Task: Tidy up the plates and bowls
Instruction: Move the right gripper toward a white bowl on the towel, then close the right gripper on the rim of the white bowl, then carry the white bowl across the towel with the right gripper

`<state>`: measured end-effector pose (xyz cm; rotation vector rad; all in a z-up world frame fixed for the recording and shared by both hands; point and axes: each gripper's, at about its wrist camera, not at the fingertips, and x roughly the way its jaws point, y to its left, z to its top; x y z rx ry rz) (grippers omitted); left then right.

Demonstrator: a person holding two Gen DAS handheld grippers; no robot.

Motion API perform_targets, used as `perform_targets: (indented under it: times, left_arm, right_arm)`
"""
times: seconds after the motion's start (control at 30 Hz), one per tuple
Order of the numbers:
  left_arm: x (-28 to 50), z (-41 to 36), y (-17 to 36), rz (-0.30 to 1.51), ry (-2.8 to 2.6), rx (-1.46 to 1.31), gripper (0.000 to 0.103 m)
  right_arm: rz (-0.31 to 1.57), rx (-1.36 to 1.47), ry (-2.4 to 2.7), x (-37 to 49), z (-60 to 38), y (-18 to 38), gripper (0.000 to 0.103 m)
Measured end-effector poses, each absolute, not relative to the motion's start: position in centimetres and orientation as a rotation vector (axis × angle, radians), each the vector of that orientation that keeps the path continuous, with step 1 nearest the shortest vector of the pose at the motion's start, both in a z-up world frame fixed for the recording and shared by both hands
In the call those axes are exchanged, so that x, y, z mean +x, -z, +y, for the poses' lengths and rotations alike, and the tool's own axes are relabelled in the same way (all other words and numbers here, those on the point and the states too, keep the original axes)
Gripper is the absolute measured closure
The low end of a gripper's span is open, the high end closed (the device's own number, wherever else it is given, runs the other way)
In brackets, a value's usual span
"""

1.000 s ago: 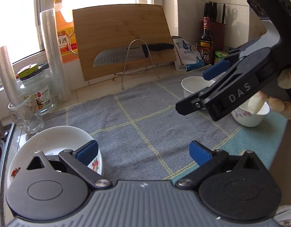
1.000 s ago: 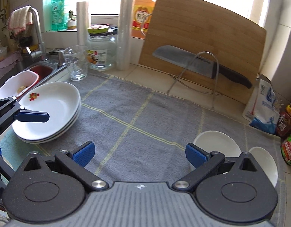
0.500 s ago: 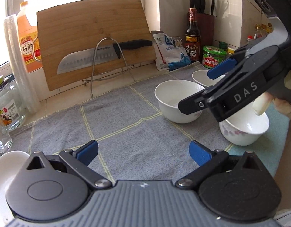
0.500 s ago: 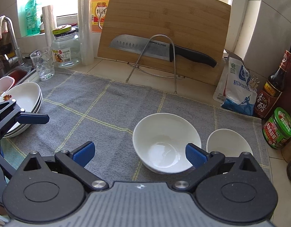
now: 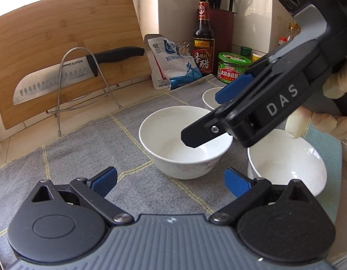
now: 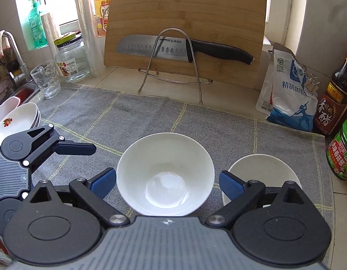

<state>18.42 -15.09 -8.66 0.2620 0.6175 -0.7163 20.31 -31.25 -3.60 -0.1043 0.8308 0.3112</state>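
Observation:
A large white bowl (image 6: 165, 173) (image 5: 171, 141) stands on the grey mat. My right gripper (image 6: 167, 183) is open, with its blue pads on either side of this bowl, just above it, not touching. A smaller white bowl (image 6: 261, 171) stands to its right, seen behind it in the left wrist view (image 5: 210, 96). A third white bowl (image 5: 286, 159) stands near the mat's right edge. My left gripper (image 5: 171, 182) is open and empty, low over the mat in front of the large bowl. A stack of white plates (image 6: 18, 118) lies at the mat's left end.
A bamboo cutting board (image 6: 184, 27) with a knife (image 6: 173, 47) on a wire stand is at the back. A salt bag (image 6: 286, 87), vinegar bottle (image 6: 335, 99) and green-lidded jar (image 6: 342, 150) stand at right. A glass cup (image 6: 46, 81), jar (image 6: 71, 58) and sink (image 6: 20, 92) are at left.
Both grippers have swung right, away from the plates toward the bowls. My right gripper has come down over the large bowl, which now sits between its pads.

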Motion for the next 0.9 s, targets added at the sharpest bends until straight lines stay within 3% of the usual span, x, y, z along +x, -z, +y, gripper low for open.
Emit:
perform_targets:
  times: [0.43,0.9]
  left_arm:
    - [19.6,-16.7,9.2,0.616,0.788,0.268,0.018]
    - [20.5,-17.2,9.5,0.595,0.818,0.290,0.018]
  right_arm:
    - [0.908,-0.081,-0.375,23.9,-32.6,5.0,0.018]
    - [0.959,-0.059,-0.402,25.1,-32.7,5.5,0.026]
